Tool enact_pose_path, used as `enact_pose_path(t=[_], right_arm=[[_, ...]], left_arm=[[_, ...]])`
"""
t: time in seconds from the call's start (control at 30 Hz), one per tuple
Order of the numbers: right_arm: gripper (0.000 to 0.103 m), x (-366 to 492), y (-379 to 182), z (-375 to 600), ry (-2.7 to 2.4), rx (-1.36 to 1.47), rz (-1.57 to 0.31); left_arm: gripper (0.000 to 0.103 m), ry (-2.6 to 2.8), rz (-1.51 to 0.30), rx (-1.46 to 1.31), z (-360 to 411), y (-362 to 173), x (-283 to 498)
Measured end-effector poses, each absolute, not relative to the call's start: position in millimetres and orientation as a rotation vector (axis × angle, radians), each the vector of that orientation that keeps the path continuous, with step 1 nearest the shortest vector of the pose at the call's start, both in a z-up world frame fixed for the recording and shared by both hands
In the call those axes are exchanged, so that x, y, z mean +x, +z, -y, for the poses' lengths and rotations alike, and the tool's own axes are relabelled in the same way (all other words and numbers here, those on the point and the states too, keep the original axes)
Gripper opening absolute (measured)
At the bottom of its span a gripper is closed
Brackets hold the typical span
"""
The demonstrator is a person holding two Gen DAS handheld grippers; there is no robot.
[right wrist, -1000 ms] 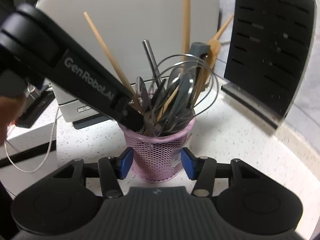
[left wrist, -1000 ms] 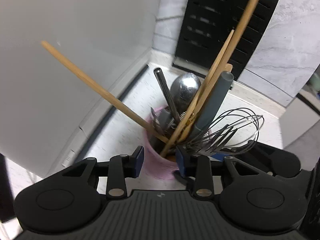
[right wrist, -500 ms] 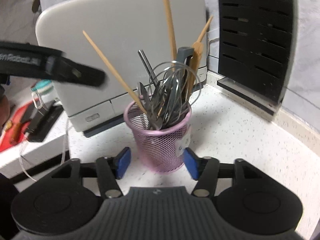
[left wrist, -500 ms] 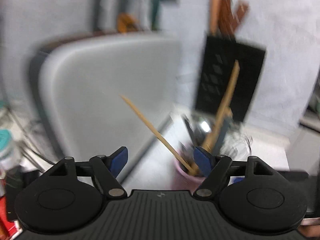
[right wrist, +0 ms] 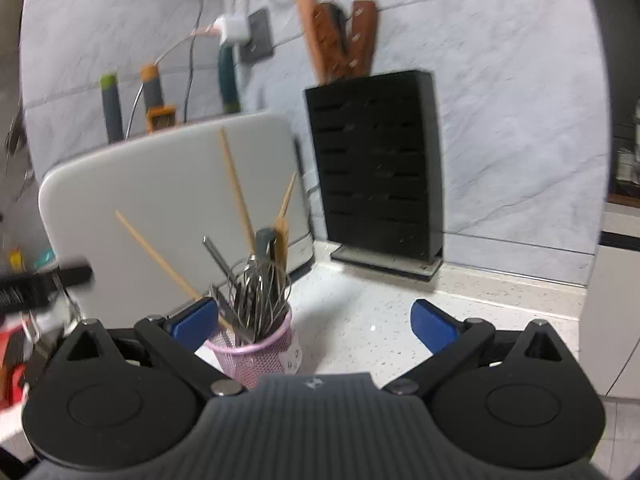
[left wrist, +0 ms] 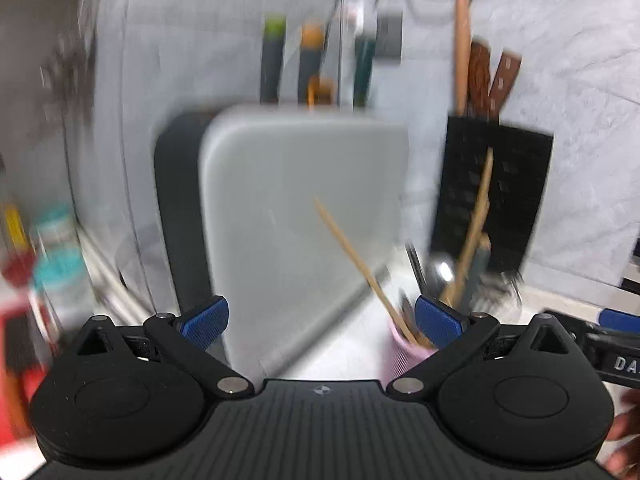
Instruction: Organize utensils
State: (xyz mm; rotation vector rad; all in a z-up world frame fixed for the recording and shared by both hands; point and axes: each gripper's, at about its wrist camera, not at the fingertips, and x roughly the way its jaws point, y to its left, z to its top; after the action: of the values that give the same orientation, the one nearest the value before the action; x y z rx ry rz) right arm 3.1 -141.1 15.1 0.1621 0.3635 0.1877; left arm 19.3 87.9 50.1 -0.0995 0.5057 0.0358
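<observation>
Both claws have drawn back from the pink cup (right wrist: 256, 354) since a second ago, jaws just opened wide and empty. Left claw (left wrist: 322, 316) and right claw (right wrist: 312, 318) hover apart from it. Utensils (right wrist: 260, 280) stand in the cup on the surface (right wrist: 360, 320), seemingly beside a grey board (right wrist: 160, 192).

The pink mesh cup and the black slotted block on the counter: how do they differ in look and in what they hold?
The pink mesh cup is low, round and see-through; the black slotted block is tall, boxy and solid with rows of slots. The cup stands near the grippers, the block back against the wall. The cup holds chopsticks, a whisk and metal utensils; brown wooden handles stick up from the block. Both stand upright on the white counter.
</observation>
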Motion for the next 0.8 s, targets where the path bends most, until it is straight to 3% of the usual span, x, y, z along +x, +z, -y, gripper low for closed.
enact_pose_path(t=[0.13, 0.8], right_arm=[[0.1, 2.1, 6.7, 137.0, 0.098, 0.139, -0.443], [0.1, -4.1, 1.4, 128.3, 0.103, 0.086, -0.475]], left_arm=[[0.103, 0.031, -0.666, -0.097, -76.6, 26.5, 27.0], [0.103, 0.045, -0.648, -0.004, -58.5, 23.9, 23.6]])
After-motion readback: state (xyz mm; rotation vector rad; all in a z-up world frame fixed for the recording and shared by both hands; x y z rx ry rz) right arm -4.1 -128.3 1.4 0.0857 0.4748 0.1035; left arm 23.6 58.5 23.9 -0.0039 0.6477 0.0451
